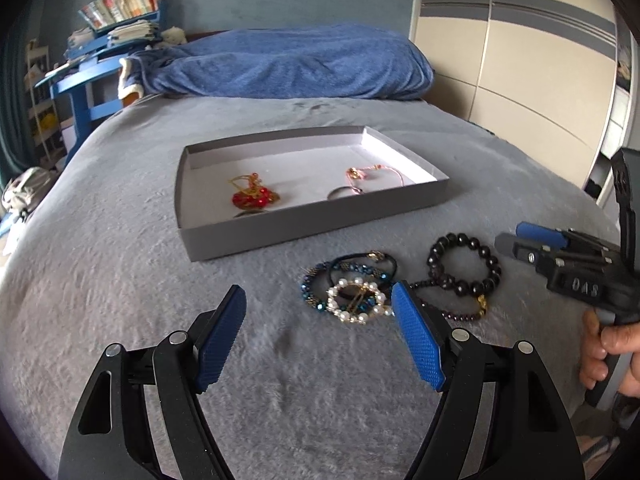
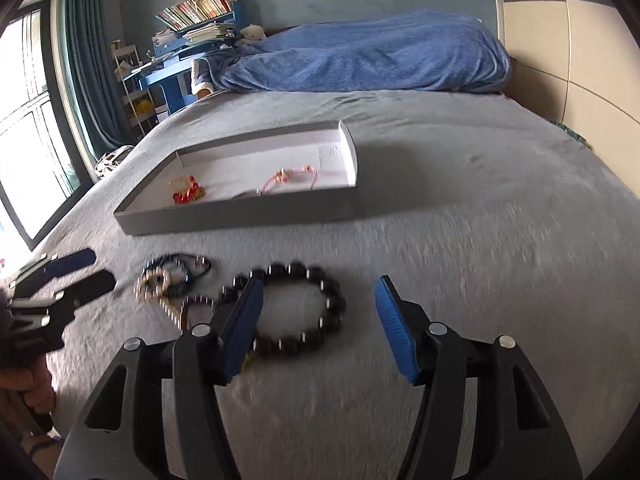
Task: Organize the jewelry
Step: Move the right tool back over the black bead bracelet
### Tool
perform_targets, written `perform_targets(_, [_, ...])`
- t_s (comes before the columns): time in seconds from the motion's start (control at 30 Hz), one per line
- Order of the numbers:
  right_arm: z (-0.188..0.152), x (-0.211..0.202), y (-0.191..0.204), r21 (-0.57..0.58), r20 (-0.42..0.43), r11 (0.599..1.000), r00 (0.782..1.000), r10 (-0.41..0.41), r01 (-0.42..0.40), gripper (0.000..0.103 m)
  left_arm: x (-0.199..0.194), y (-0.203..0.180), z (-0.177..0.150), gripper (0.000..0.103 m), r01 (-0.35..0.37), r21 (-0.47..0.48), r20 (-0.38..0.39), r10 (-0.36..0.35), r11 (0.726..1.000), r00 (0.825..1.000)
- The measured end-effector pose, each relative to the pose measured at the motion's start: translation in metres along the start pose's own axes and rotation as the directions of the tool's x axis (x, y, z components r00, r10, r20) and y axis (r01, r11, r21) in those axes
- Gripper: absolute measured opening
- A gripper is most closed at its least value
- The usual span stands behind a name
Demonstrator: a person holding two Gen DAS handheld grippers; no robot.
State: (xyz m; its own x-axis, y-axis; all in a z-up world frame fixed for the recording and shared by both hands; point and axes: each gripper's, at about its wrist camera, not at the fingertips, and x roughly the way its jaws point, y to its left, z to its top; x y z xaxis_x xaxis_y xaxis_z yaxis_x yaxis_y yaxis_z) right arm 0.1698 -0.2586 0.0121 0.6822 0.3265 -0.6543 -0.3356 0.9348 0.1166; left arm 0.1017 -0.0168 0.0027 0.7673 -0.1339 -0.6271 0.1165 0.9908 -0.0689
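Just above the bed [image 1: 120, 280], both grippers hang with jaws released and nothing between them. Left gripper [image 1: 319, 336] hovers near the pearl ring [image 1: 357, 303], which lies on a heap of blue and dark bracelets. Right gripper [image 2: 320, 328] is over the black bead bracelet [image 2: 304, 312], its left finger [image 2: 242, 332] covering part of the loop. Beyond, the grey tray [image 1: 304, 224] holds a red-and-gold piece [image 1: 253, 196] and a pink cord [image 1: 370, 174].

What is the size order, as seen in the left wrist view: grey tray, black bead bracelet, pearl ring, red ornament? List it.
1. grey tray
2. black bead bracelet
3. pearl ring
4. red ornament, though it lies farther from the camera, so its rank against the pearl ring is unsure.
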Motion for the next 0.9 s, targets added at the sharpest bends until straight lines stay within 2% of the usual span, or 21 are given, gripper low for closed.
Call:
perform_targets(0.23, [-0.019,0.000,-0.005,0.064,-0.007,0.998,1.000,-0.012,0.013,0.059,0.018,-0.012,0.000,0.076,0.009,0.061,-0.061,-0.005,0.998,0.998])
perform_targets(0.4, [-0.021,0.000,0.000,0.050,0.004,0.998,1.000,-0.031,0.031,0.059,0.031,-0.017,0.002,0.075,0.017,0.084,-0.106,-0.008,0.996,0.994])
perform_targets(0.5, [-0.022,0.001,0.003,0.029,-0.001,0.999,0.999,-0.036,0.036,0.058,0.041,-0.019,0.003,0.065,0.016,0.093,-0.145,-0.002,0.996,0.989])
perform_targets(0.57, [-0.021,0.002,0.003,0.028,-0.008,0.999,0.999,-0.032,0.033,0.058,0.048,-0.020,0.003,0.053,0.023,0.093,-0.172,-0.007,0.995,0.985])
perform_targets(0.67, [-0.021,0.005,-0.003,0.061,-0.025,0.998,0.999,-0.023,0.025,0.058,0.046,-0.021,0.001,0.042,0.034,0.097,-0.169,-0.018,0.995,0.985])
perform_targets(0.9, [-0.021,0.009,-0.011,0.108,-0.048,0.994,0.999,-0.004,0.009,0.059,0.029,-0.022,-0.002,0.041,0.049,0.088,-0.107,-0.039,0.995,0.993])
